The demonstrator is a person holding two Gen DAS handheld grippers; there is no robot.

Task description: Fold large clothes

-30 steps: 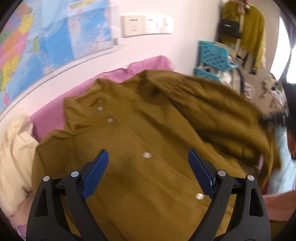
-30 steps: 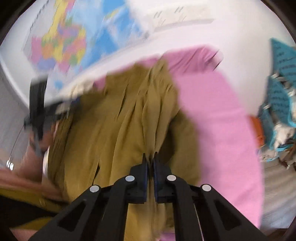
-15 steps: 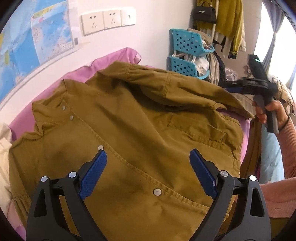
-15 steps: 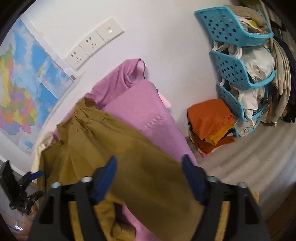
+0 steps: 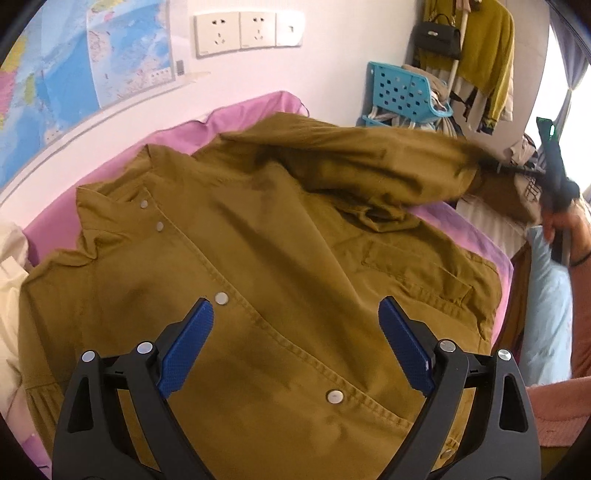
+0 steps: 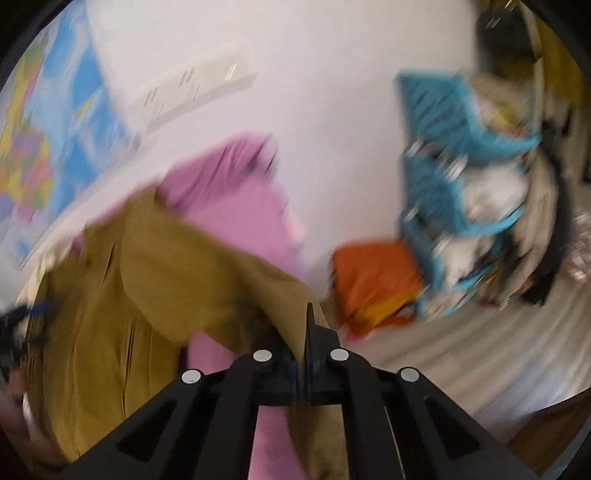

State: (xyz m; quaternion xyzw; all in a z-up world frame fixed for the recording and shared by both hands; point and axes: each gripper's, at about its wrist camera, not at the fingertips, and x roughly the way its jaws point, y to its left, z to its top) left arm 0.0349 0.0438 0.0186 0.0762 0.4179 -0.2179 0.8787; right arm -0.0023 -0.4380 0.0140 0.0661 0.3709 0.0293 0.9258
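Note:
An olive-brown snap-button jacket (image 5: pixel 280 258) lies front-up on a pink-covered bed (image 5: pixel 236 118). My left gripper (image 5: pixel 295 332) is open and empty, hovering over the jacket's front placket. The jacket's right sleeve (image 5: pixel 369 162) is lifted and stretched toward the right, where my right gripper (image 5: pixel 550 162) shows in a hand. In the blurred right wrist view my right gripper (image 6: pixel 307 321) is shut on the sleeve cuff (image 6: pixel 280 295), with the jacket (image 6: pixel 110 314) spread to the left.
A cream cloth (image 5: pixel 11 288) lies at the bed's left. Blue plastic baskets (image 5: pixel 402 92) with clothes stand by the wall, hanging clothes (image 5: pixel 484 48) beyond. Orange folded clothes (image 6: pixel 373 280) sit on the floor. A map (image 5: pixel 74 74) and sockets (image 5: pixel 251 31) are on the wall.
My right gripper, open half a second ago, has shut on the sleeve cuff and lifted the sleeve out to the right. The left gripper stays open, shifting slightly over the jacket.

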